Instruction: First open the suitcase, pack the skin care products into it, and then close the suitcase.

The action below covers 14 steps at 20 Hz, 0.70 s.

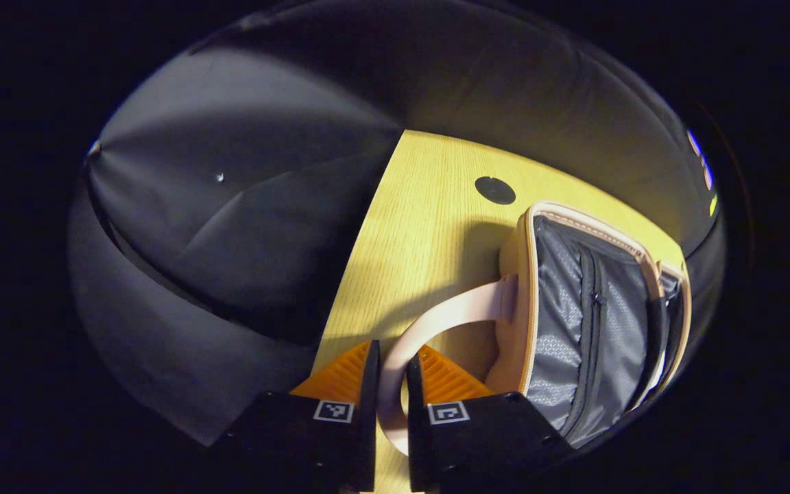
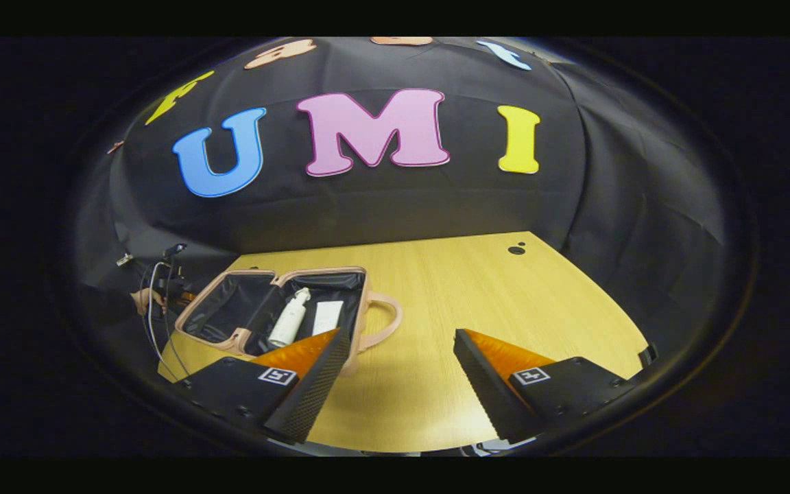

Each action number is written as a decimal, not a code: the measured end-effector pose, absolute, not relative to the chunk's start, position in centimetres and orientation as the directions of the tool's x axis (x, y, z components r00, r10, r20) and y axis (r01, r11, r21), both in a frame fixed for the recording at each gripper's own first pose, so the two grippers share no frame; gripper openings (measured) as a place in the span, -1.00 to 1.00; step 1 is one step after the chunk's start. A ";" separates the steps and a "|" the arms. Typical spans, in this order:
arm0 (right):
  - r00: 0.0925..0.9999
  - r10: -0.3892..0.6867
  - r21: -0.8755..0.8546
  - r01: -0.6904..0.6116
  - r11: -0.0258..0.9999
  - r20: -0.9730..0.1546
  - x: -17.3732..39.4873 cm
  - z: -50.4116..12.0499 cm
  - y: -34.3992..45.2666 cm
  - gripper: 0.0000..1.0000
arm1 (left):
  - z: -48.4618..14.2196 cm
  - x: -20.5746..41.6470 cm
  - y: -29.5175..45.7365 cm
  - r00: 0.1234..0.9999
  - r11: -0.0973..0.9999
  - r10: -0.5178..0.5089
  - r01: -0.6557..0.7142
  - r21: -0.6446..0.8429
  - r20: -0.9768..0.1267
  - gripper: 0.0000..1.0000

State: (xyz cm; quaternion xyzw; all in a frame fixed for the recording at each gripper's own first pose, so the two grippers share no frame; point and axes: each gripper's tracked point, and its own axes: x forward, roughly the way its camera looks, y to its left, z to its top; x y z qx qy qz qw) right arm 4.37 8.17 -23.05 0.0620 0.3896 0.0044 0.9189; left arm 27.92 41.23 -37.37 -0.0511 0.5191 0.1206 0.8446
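Suitcase [image 2: 278, 312] — small, pink-trimmed, dark grey lining; lies open on the wooden table [image 2: 436, 309], toward its left side in the right gripper view. In the left gripper view the lid's zipped lining panel stands close at the right.

Contents — white pump bottle [image 2: 290, 319] lying in the open half, with a flat white item [image 2: 327, 317] just beside it, possibly a box or sachet; too small to tell.

Handle [image 1: 436, 319] — pale pink loop on the case's side, curving out over the table.

Left gripper [image 1: 391, 384] — fingers nearly together, the handle's loop running through the narrow gap between them; both orange-backed fingers appear to press on it.

Right gripper [image 2: 402, 384] — fingers spread wide, nothing between them; it hangs over bare table, well apart from the case.

Other — dark round spot [image 1: 495, 190] on the tabletop beyond the case; a hand [image 2: 145, 300] with trailing cables beside the case's far end.
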 end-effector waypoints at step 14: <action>0.731 0.111 0.163 0.000 0.987 -0.673 6.0 -21.5 6.8 0.95 | -16.9 29.9 35.8 0.737 0.989 0.128 -0.047 0.140 -0.663 -0.82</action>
